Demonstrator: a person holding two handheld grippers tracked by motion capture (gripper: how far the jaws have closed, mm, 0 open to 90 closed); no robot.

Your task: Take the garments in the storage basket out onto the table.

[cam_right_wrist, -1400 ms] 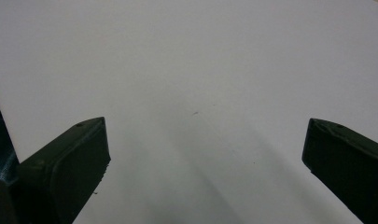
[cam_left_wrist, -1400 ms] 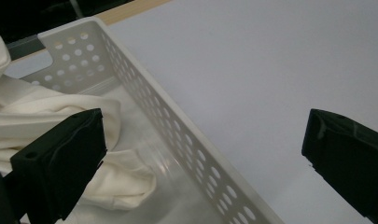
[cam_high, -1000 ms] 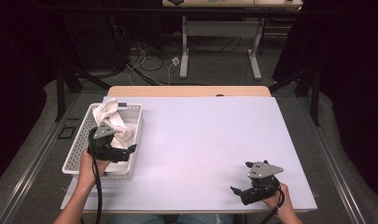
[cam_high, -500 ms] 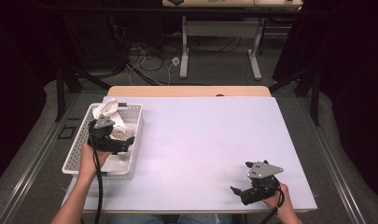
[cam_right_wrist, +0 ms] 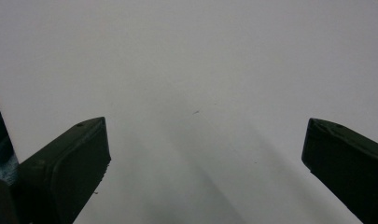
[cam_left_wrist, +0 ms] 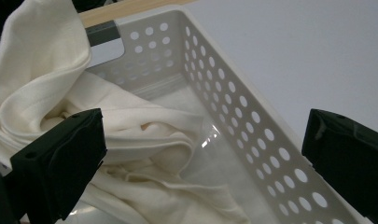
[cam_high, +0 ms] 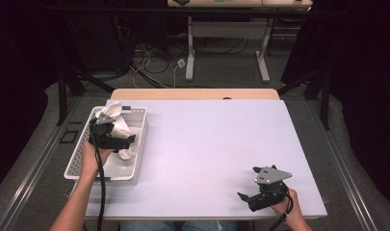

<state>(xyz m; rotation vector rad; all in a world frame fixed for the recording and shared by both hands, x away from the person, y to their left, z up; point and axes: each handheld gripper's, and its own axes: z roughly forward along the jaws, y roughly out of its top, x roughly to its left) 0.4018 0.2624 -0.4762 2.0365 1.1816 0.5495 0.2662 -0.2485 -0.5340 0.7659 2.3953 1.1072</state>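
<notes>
Cloth (cam_left_wrist: 107, 121) lies heaped in the white basket (cam_high: 139, 144) at the table's left, where the left gripper (cam_high: 116, 141) has moved farther in, jaws wide apart, probably for a grasp; the right gripper (cam_high: 253, 197) stays parked, open.

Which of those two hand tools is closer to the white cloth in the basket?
The left tool. It hovers open right over the cloth in the basket; the right tool sits far across the table, near the person's edge.

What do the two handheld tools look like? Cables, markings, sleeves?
Both are black, with two blocky black jaws each. The right tool carries a grey three-cornered plate on top. A black cable trails from the left tool along the forearm. No markings legible. Forearms are bare, no sleeves visible.
</notes>
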